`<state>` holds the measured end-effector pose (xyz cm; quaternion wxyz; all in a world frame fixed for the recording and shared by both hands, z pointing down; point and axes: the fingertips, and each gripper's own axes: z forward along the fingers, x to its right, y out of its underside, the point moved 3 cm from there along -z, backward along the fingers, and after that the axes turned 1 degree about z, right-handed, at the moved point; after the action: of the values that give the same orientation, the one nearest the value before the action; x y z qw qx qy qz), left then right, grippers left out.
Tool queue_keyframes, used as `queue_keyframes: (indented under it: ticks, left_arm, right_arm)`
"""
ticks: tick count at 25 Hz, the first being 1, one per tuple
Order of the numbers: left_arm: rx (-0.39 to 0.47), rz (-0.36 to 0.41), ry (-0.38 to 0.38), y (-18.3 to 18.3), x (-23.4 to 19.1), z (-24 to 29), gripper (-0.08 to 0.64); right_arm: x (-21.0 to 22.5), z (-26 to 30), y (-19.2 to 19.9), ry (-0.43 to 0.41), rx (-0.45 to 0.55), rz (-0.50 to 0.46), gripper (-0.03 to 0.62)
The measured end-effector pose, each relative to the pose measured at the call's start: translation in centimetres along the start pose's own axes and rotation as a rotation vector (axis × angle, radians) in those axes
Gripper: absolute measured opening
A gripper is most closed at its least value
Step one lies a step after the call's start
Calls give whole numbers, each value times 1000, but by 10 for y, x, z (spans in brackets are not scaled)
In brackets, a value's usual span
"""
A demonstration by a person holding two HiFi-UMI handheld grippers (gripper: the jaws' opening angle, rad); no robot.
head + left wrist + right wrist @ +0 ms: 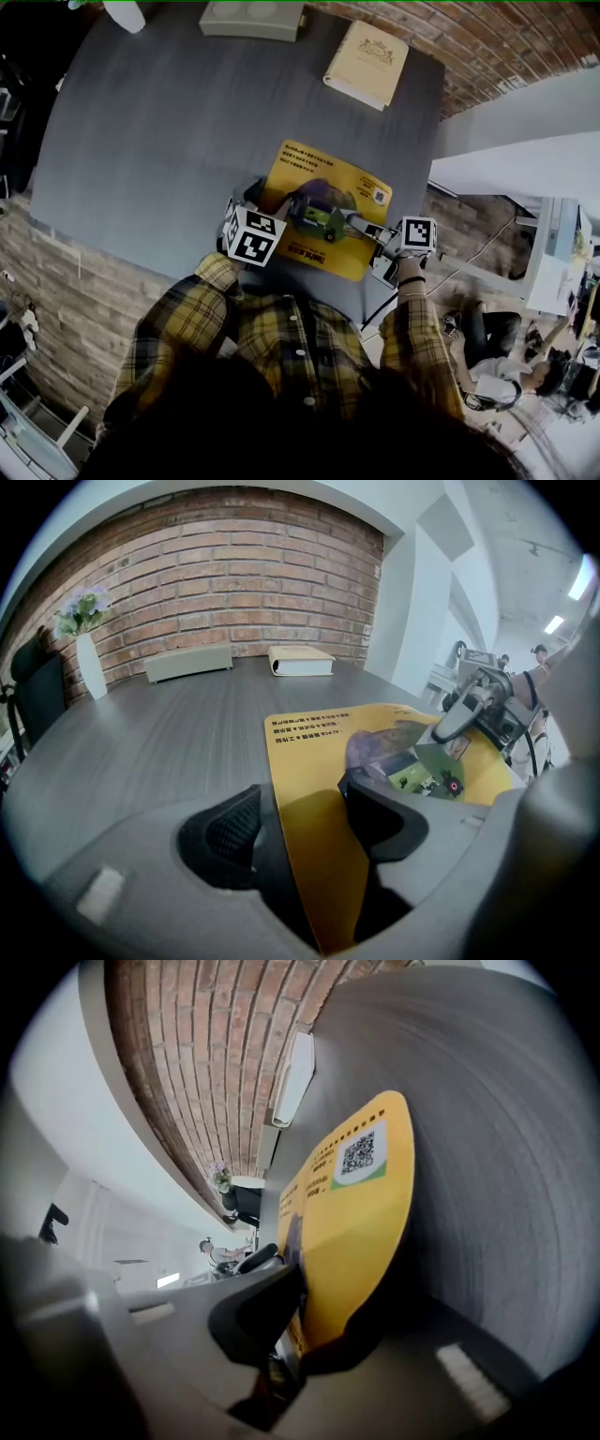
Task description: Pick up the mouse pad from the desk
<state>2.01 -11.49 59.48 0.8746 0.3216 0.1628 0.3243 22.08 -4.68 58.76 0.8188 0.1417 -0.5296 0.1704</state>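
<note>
Grey wood-grain bench lies below you, with a brick wall behind its far edge; the yellow mouse pad rests near your side of it, well apart from a cream book and a flat grey box at the back.

Your left tool has the near left edge of the pad standing up between its jaws, and they seem to pinch it; your right tool is pressed together on the near right edge, with the yellow sheet squeezed between the two jaws. So the grasp looks done on both sides; the near edge is bent up from the bench, but the far part, as I judge it, is not yet off the surface. What is left is to raise both tools together until the whole pad is clear of the bench.

For writing: the pad carries several lines of small black print at its far edge, too small to read; a QR code sits on a green patch at one far corner; the middle has a purple and green picture. The book cover shows a gold crest, and I cannot read it.
</note>
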Motion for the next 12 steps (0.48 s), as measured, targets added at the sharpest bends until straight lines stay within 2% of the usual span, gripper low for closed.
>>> queue_keyframes:
  ticks: [6, 12]
  left_arm:
    - [2, -5, 1, 0, -1, 1, 299]
    - [-2, -22, 3, 0, -2, 0, 298]
  right_arm:
    - [-1, 0, -1, -1, 3, -15, 15]
    - [-11, -1, 1, -44, 27, -46, 14]
